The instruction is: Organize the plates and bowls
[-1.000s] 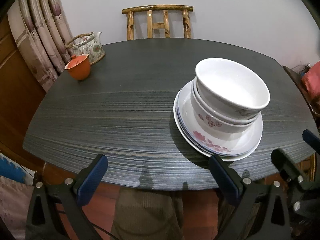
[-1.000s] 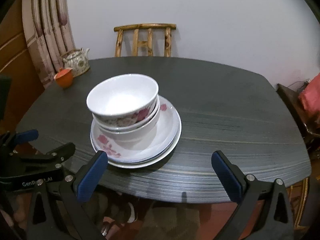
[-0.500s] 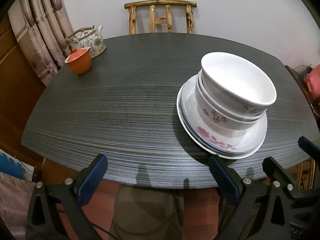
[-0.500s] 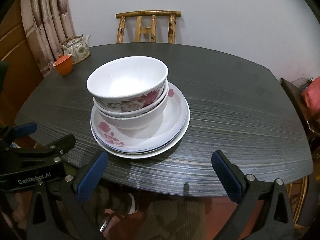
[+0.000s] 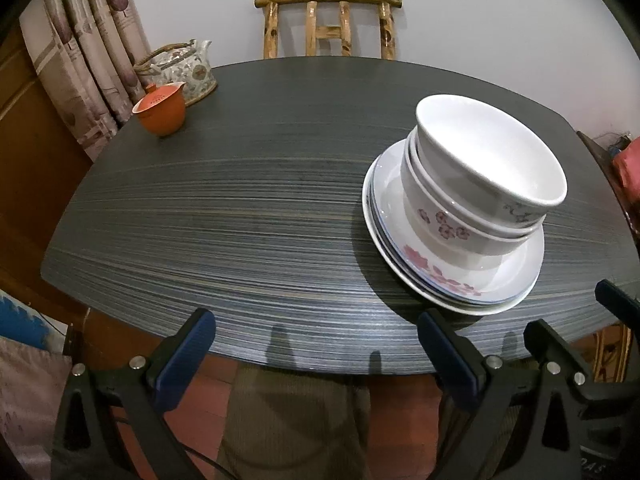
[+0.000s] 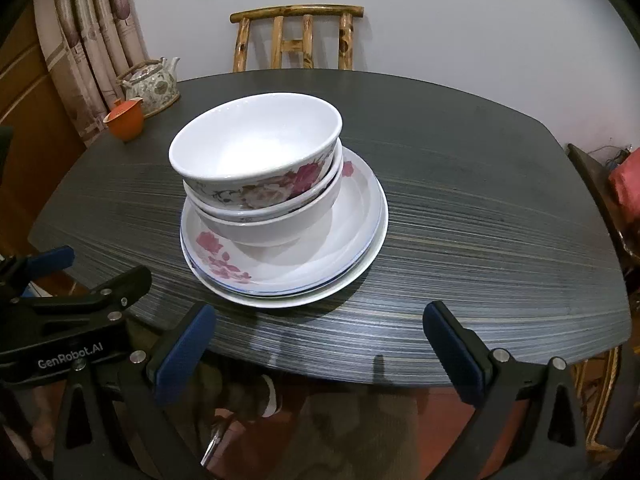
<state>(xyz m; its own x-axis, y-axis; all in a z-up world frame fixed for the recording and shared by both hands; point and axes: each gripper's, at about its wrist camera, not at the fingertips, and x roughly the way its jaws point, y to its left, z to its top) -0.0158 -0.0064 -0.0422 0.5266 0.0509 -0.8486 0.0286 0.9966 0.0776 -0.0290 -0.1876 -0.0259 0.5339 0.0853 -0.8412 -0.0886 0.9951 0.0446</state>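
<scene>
Left wrist view: the left gripper (image 5: 316, 356) was seen with its blue-padded fingers (image 5: 188, 356) spread wide apart and nothing between them, held at the near edge of the dark striped desk (image 5: 240, 216). A stack of crockery stood on the right part of the desk, near that edge: nested bowls (image 5: 480, 188) were set upon stacked plates (image 5: 452, 280), the top bowl sitting tilted in the one beneath. Pink flowers were painted on the lower bowl and on the uppermost plate. An orange cup (image 5: 160, 114) and a patterned teapot (image 5: 180, 70) were placed at the far left corner, well apart from the stack, with a wooden chair (image 5: 328, 28) behind the far edge.

From the right wrist view, the right gripper (image 6: 320, 354) was likewise found released, its fingers (image 6: 452, 346) wide apart and empty, just short of the desk (image 6: 480, 220). The bowls (image 6: 260, 168) and plates (image 6: 320, 264) lay ahead and to the left of centre, untouched by either tool. The left gripper (image 6: 60, 300) was visible at the lower left, just beside the desk's edge.
</scene>
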